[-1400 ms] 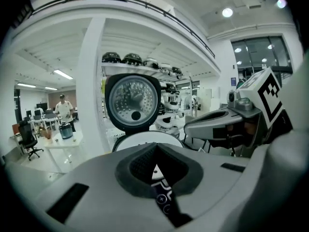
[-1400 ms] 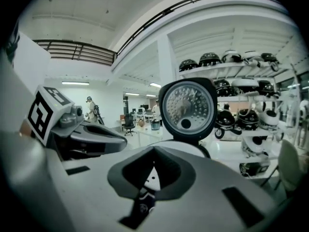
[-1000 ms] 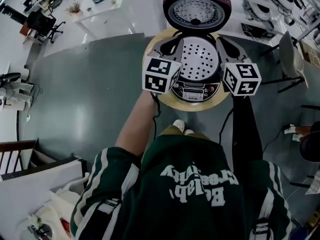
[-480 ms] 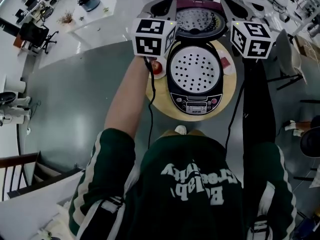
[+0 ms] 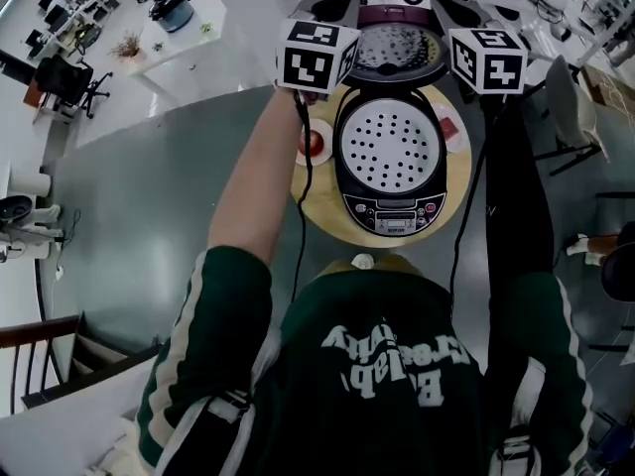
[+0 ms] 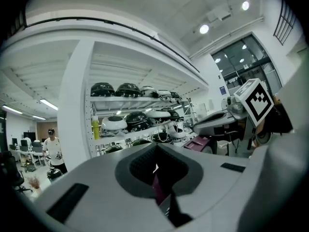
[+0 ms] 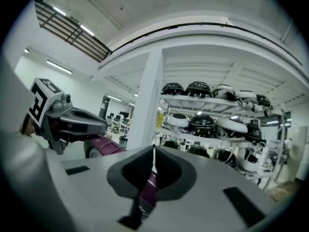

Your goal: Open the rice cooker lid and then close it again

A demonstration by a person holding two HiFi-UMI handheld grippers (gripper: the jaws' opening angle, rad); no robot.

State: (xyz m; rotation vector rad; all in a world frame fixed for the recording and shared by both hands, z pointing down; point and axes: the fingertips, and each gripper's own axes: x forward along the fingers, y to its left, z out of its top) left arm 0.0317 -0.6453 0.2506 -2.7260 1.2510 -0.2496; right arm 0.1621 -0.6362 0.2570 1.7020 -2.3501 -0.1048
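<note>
Clearly the lid [image 5: 395, 53] stands raised at the far edge of the rice cooker [image 5: 390, 157], which sits on the round counter [image 5: 322, 214]. The left tongs [image 6: 154, 167] and right tongs [image 7: 153, 164] flank its top edge, both pinched closed, purple lid showing beneath. Closing it likely means swinging it down toward the person.

A smooth grey floor [image 5: 149, 206] spreads below. White metal shelves [image 7: 212, 103] carry dark helmets [image 7: 198, 88] beside a white column [image 6: 72, 110], under round ceiling lights [image 6: 204, 29].
</note>
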